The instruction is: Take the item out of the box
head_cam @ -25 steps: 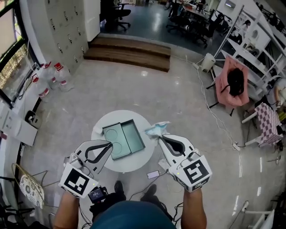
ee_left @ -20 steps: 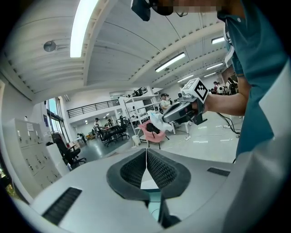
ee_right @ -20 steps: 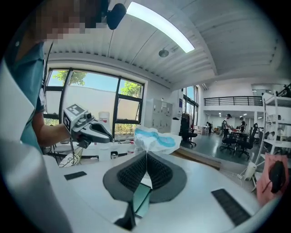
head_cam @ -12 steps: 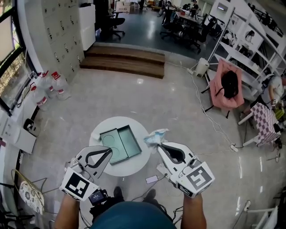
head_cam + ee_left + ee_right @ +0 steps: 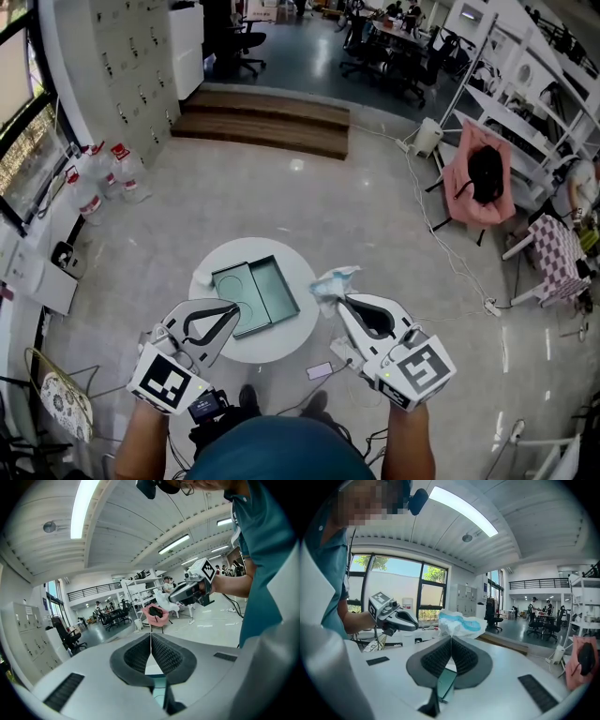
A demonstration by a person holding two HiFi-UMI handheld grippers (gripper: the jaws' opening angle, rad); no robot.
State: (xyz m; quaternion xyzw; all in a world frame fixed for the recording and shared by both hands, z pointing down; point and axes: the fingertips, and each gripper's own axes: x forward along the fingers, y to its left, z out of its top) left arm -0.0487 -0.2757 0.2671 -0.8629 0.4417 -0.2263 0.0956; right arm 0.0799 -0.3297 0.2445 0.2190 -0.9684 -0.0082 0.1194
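Polished pale floor [image 5: 281, 187] spreads round a small round white counter [image 5: 272, 343], with wooden steps [image 5: 267, 117] further back. At the front, the right hand-held gripper [image 5: 339, 299] is clenched on the item [image 5: 458, 622], a crumpled white packet with blue print. Its ribbed pads meet at the packet's lower edge, and the rest puffs up above the tips. The item hangs in the air off the counter's right edge, clear of the box [image 5: 274, 287] and not touching it. The left hand-held gripper [image 5: 232, 306] has its jaws pressed together on nothing and hovers over the counter's near left side, just beside the box. The teal box lies open in the middle of the counter, and both of its halves look bare, so the removal seems done in the main. The packet looks light, soft and easily crushed, probably thin film that could slip. A pinch on a folded edge or seam, as here, likely suits it better than squeezing the puffed middle. Any set-down calls for a gentle release, since so light a thing may cling to the pads or drift.
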